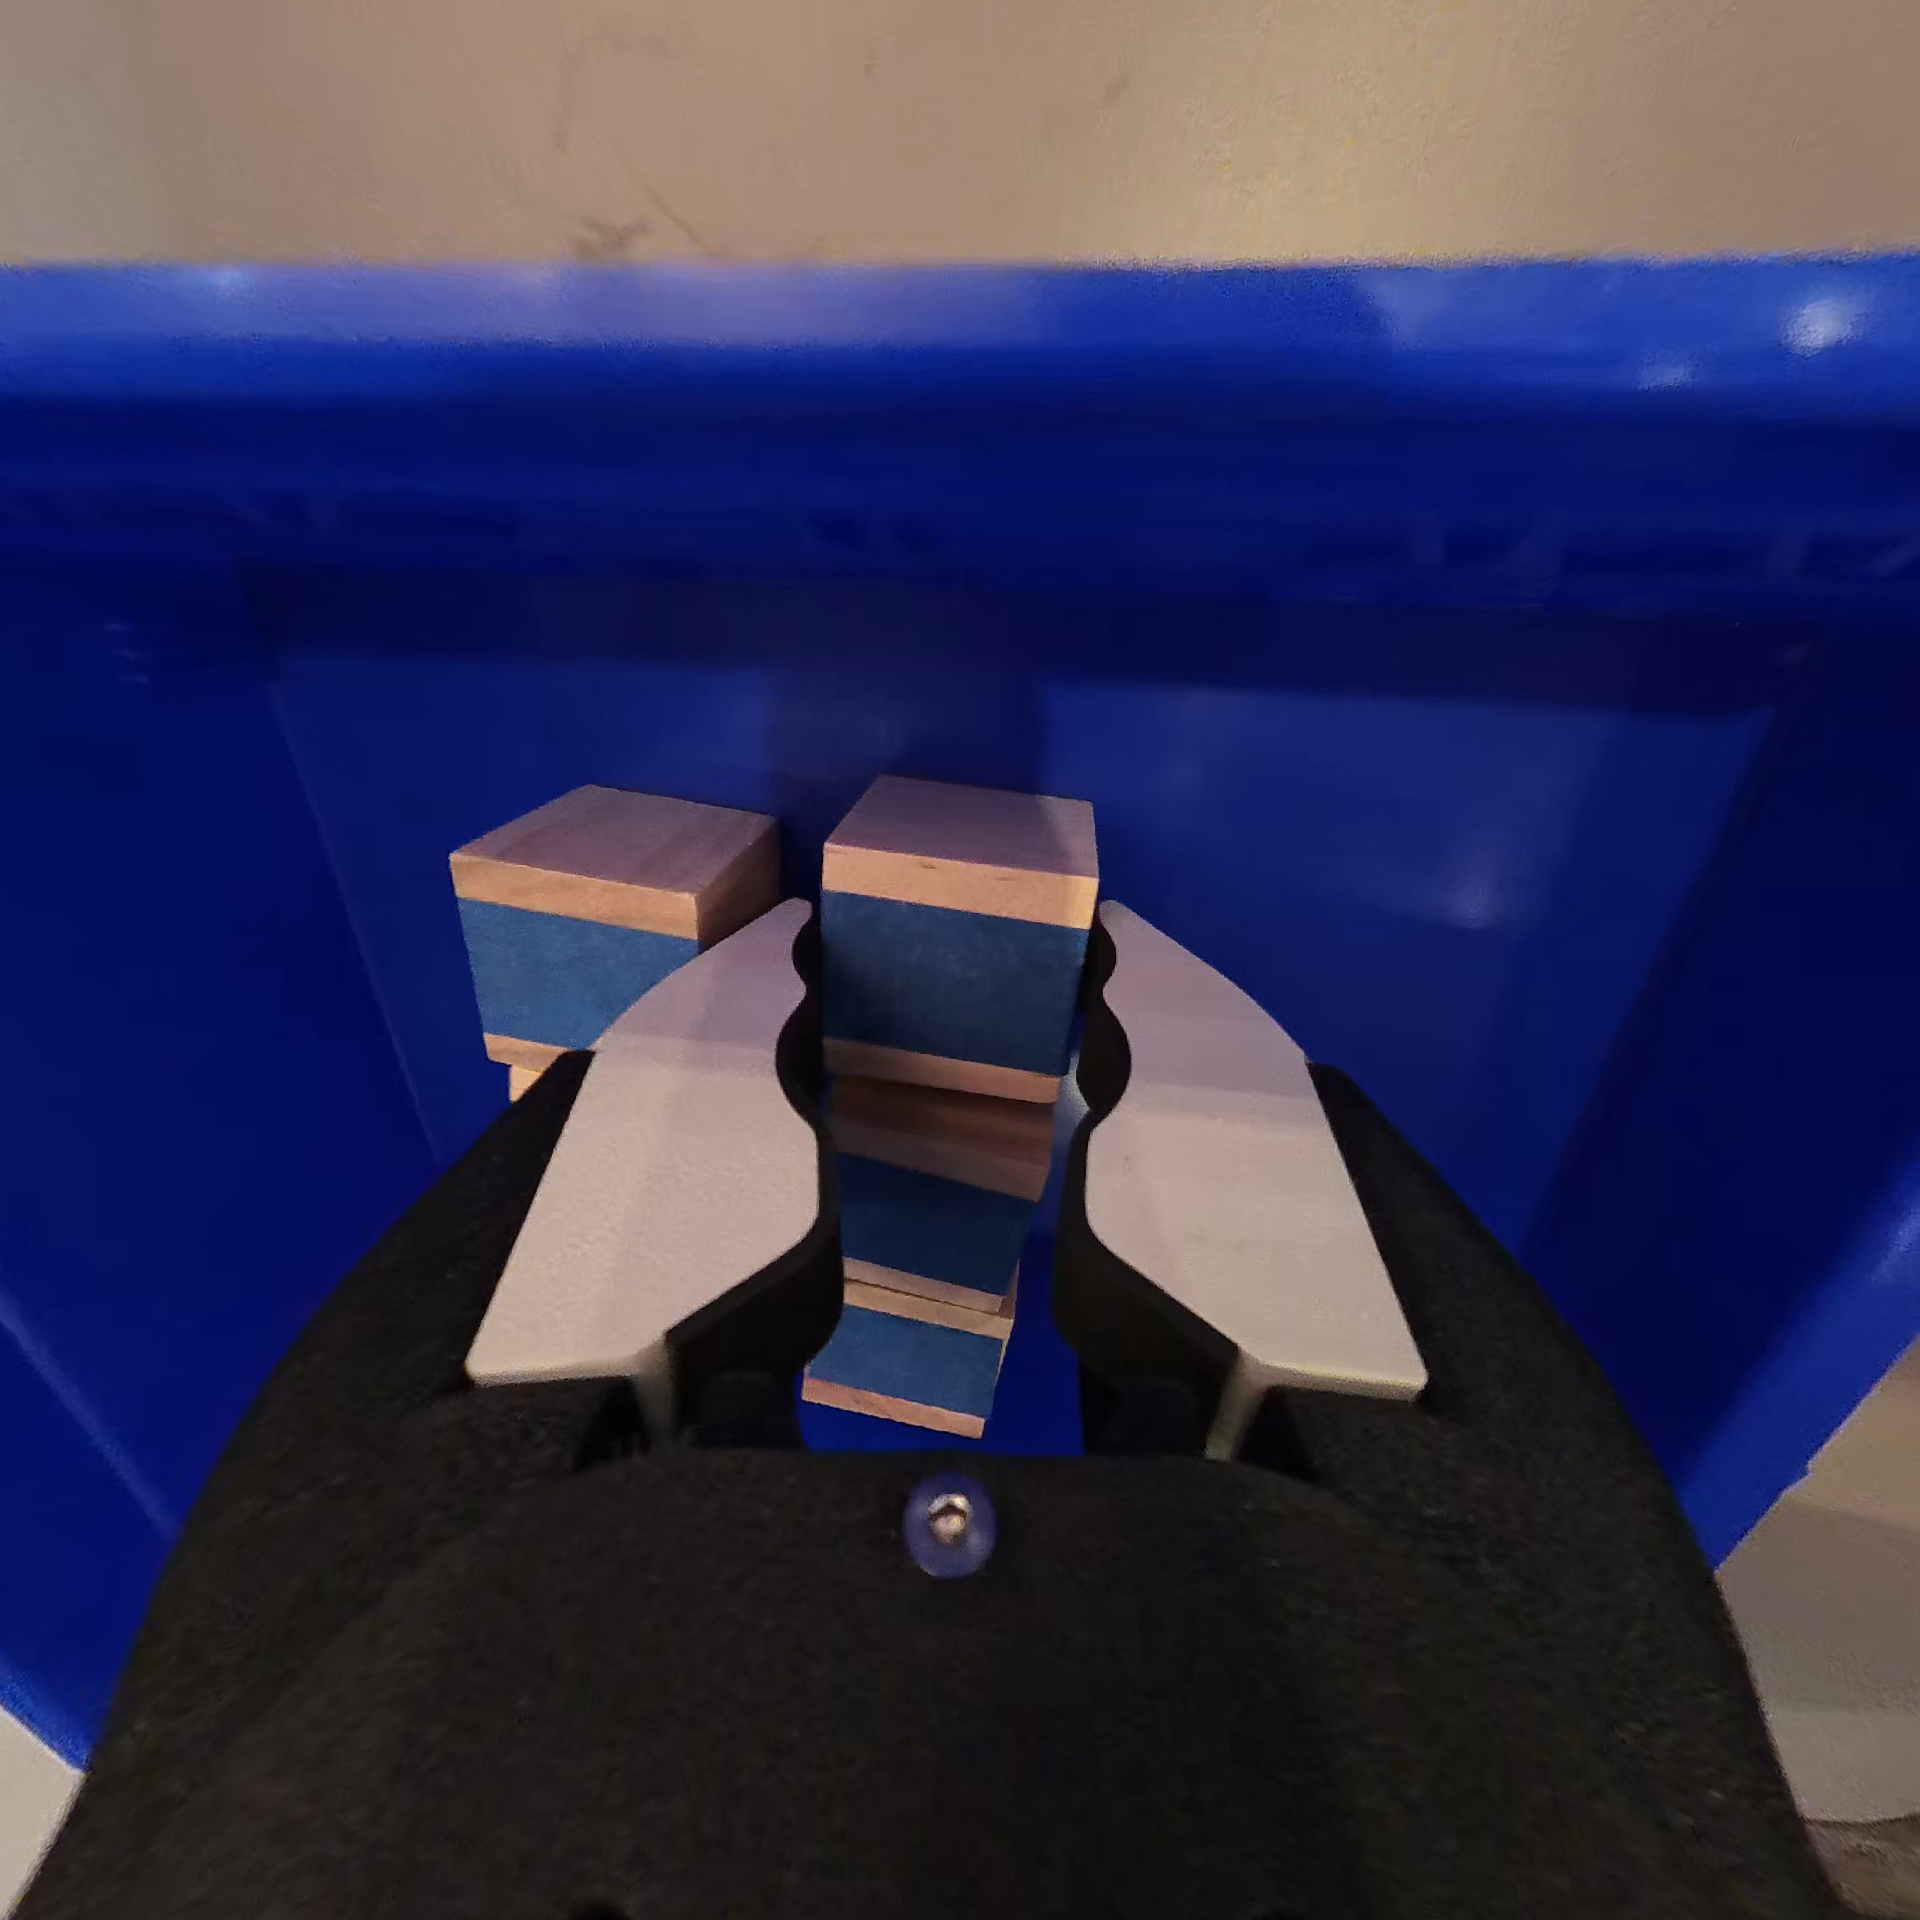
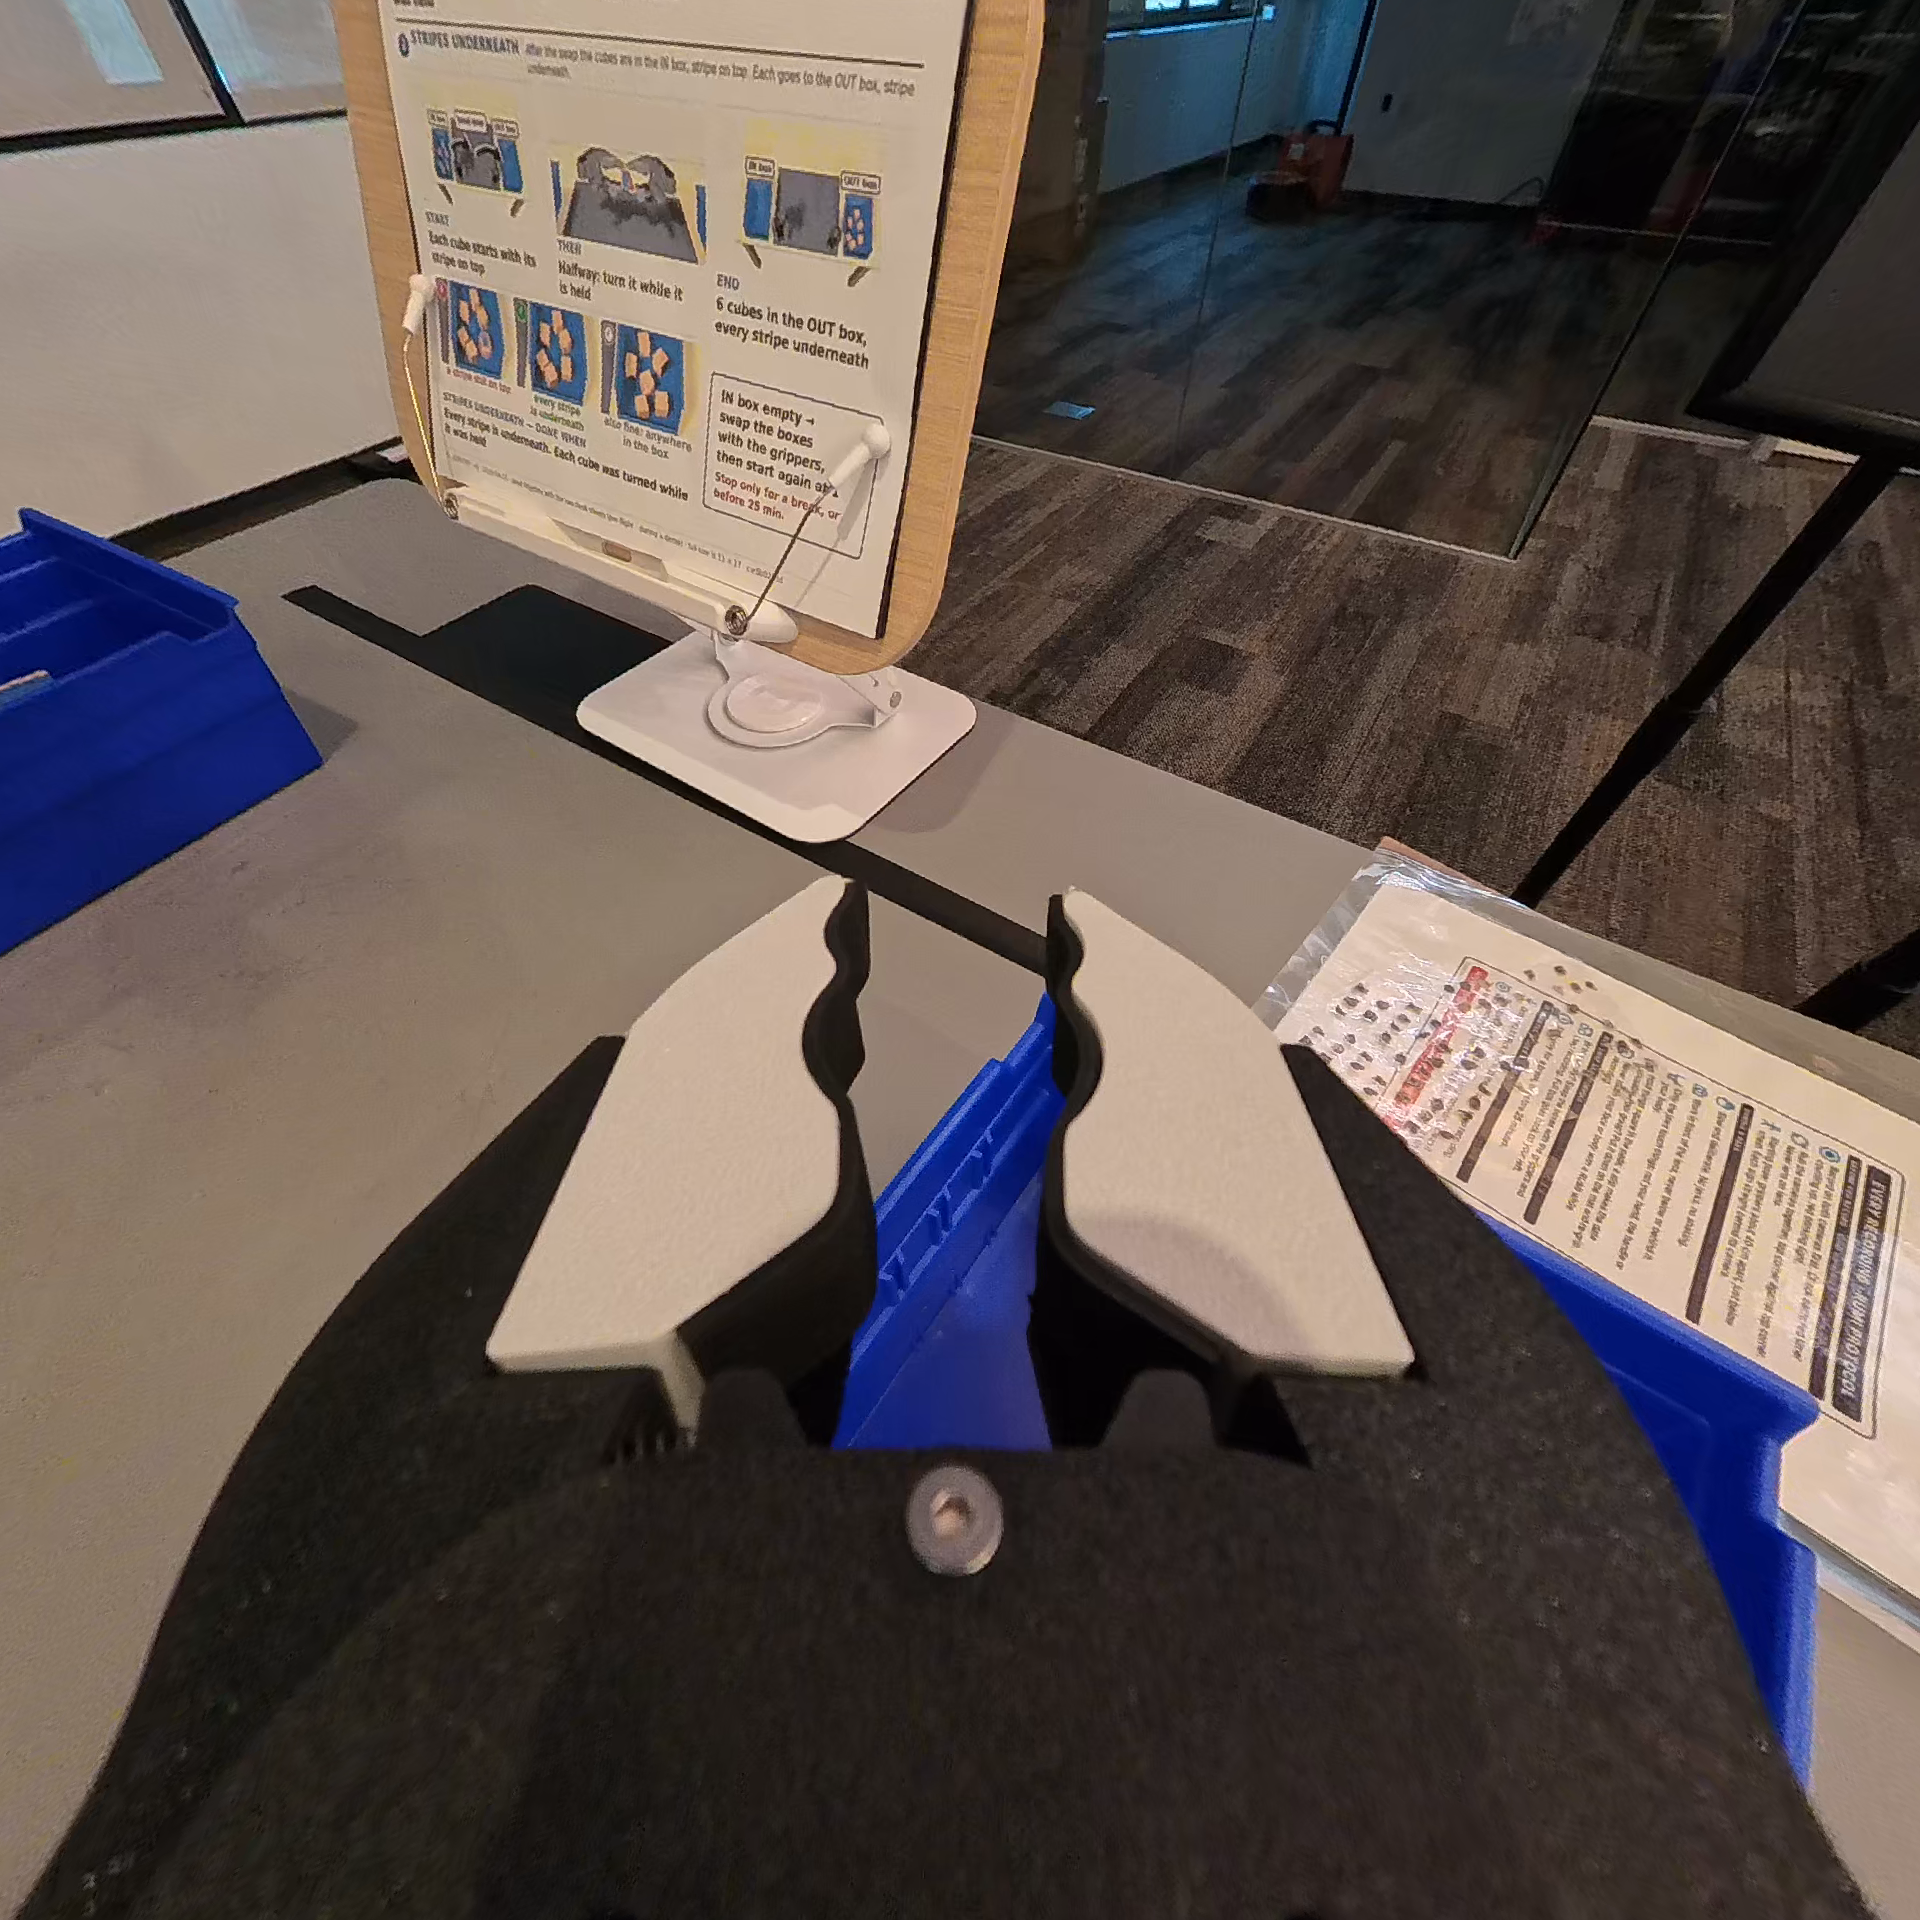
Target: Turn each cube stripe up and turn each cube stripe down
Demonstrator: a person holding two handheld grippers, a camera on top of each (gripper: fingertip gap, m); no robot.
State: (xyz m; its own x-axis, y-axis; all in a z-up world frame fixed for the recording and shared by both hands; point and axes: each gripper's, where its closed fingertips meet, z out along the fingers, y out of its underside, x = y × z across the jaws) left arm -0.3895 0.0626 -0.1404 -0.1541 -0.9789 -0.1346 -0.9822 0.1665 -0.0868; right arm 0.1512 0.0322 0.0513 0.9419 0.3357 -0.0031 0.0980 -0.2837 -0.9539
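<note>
In the left wrist view my left gripper [image 1: 954, 966] is inside a blue bin [image 1: 1351, 831]. Its jaws sit against both sides of a wooden cube with a blue stripe [image 1: 956, 977]. The stripe faces the camera and a plain wood face points up. A second striped cube [image 1: 592, 935] is just to its left. Two more striped cubes [image 1: 930, 1205] [image 1: 904, 1361] show lower between the fingers. In the right wrist view my right gripper [image 2: 956, 935] is open and empty above the rim of another blue bin [image 2: 966, 1226].
A grey table [image 2: 364, 1039] carries a white stand with an instruction board [image 2: 675, 312] at the back. The left blue bin [image 2: 125, 717] shows at the far left. A laminated sheet [image 2: 1621, 1143] lies at the right, partly over the near bin. A black tape line [image 2: 935, 883] crosses the table.
</note>
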